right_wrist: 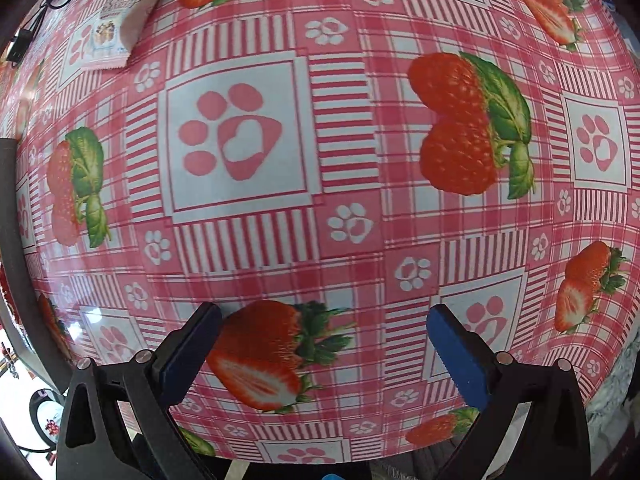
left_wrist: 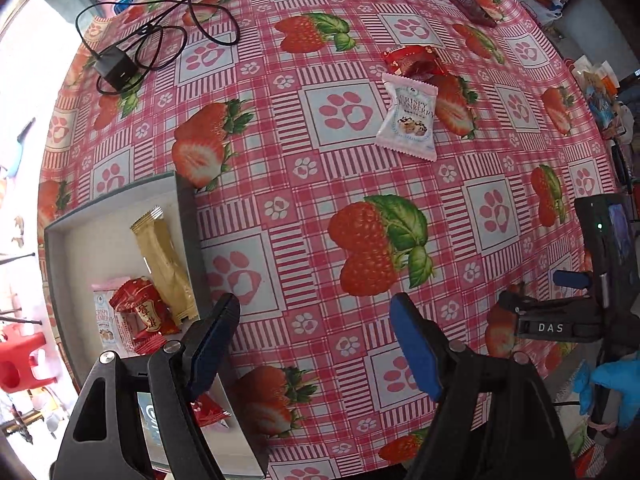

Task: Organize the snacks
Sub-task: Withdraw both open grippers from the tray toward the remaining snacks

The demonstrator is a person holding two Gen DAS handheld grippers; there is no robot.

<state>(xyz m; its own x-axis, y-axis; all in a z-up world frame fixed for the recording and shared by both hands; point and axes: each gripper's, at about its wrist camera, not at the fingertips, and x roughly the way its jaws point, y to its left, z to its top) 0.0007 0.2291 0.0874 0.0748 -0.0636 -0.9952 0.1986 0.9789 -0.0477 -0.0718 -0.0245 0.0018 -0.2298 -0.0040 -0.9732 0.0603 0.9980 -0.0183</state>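
Two packets, pink cranberry (left_wrist: 408,120) and red (left_wrist: 414,60), remain on the surface (left_wrist: 360,184); several already lie in my tray (left_wrist: 186,216); both my fingers (left_wrist: 316,344) (right_wrist: 324,354) spread, empty.

We see our left gripper (left_wrist: 316,344) as a black plastic frame with triangular cut-outs, silver round screws at the joints, and two fingers faced with blue pads (left_wrist: 416,348). Our right gripper (right_wrist: 324,354) has the same build: black arms, silver screws, blue pads (right_wrist: 456,356). From the left camera, its black body carries white letters "DAS", a small green light, and our hand (left_wrist: 608,388) wears a blue glove.
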